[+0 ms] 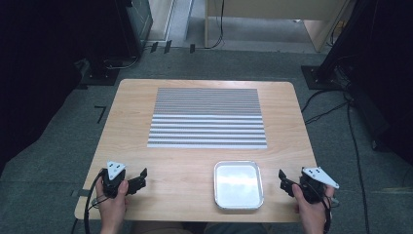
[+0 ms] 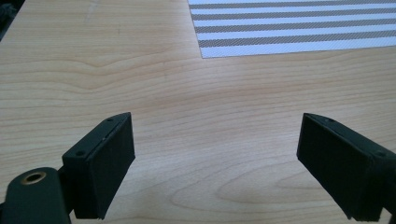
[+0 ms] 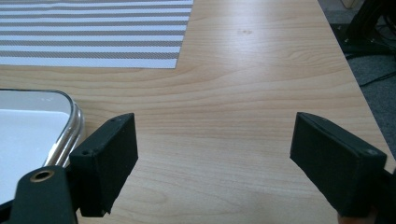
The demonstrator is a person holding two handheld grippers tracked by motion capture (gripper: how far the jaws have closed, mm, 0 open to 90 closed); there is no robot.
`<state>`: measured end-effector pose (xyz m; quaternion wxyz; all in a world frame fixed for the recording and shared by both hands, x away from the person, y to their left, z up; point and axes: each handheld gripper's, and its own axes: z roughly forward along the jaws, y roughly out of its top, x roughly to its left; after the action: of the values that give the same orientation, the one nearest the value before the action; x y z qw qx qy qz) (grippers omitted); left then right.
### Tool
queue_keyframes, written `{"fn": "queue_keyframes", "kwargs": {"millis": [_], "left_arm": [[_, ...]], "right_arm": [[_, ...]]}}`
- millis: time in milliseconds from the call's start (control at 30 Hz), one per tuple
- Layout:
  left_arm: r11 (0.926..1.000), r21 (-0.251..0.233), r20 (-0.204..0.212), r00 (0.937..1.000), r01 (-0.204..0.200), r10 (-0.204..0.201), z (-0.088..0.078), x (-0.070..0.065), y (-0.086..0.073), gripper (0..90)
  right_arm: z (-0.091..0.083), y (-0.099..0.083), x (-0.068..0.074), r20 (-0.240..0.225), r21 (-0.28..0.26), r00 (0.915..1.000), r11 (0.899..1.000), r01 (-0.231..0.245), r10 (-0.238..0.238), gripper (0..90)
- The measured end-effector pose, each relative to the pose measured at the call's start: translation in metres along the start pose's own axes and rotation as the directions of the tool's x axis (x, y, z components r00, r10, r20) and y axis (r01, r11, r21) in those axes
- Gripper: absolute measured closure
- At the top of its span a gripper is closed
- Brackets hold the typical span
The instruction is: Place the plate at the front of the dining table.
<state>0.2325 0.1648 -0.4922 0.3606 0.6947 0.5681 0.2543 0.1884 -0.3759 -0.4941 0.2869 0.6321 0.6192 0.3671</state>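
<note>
both claws, left claw (image 1: 138, 179) and right claw (image 1: 285, 181), gape released; tray (image 1: 238, 204) between them, striped mat (image 1: 208, 118) beyond.

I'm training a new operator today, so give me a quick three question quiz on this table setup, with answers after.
1. True or false: the metal tray holds an object.
2. Which hand-held gripper is nearer the tray: the left hand-held gripper or the right hand-held gripper?
3. What lies on the table beyond the tray?

Key:
1. False; it is empty.
2. The right one.
3. A striped placemat.
</note>
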Motion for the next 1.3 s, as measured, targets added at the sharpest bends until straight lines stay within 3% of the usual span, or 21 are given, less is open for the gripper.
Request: {"fn": "queue_keyframes", "kwargs": {"millis": [400, 667, 900, 1067, 1167, 1300], "left_arm": [[0.9998, 0.001, 0.048, 0.9987, -0.02, 0.02, 0.002, -0.027, 0.002, 11.3], [0.9994, 0.003, 0.095, 0.9949, -0.035, 0.035, 0.005, -0.057, 0.003, 11.3], [0.9982, 0.014, 0.14, 0.9885, -0.058, 0.056, 0.01, -0.086, 0.002, 11.3], [0.9964, 0.018, 0.156, 0.9845, -0.083, 0.079, 0.011, -0.109, 0.004, 12.7], [0.9968, 0.015, 0.164, 0.9836, -0.078, 0.075, 0.012, -0.117, 0.005, 13.0], [0.9966, 0.008, 0.188, 0.9789, -0.082, 0.079, 0.015, -0.139, 0.006, 13.2]], "right_arm": [[-0.003, 0.0, 0.014, -0.037, -0.007, 0.999, 1.0, 0.023, -0.023, 14.7], [-0.004, 0.001, 0.022, -0.063, -0.012, 0.9975, 0.999, 0.031, -0.031, 14.7], [-0.01, 0.002, 0.029, -0.112, -0.027, 0.9935, 0.999, 0.017, -0.02, 14.7], [-0.012, 0.004, 0.034, -0.123, -0.033, 0.9921, 0.999, 0.02, -0.024, 14.8], [-0.012, 0.004, 0.035, -0.123, -0.032, 0.9921, 0.999, 0.017, -0.021, 15.3], [-0.011, 0.003, 0.039, -0.124, -0.017, 0.9921, 1.0, 0.016, -0.018, 21.5]]}}
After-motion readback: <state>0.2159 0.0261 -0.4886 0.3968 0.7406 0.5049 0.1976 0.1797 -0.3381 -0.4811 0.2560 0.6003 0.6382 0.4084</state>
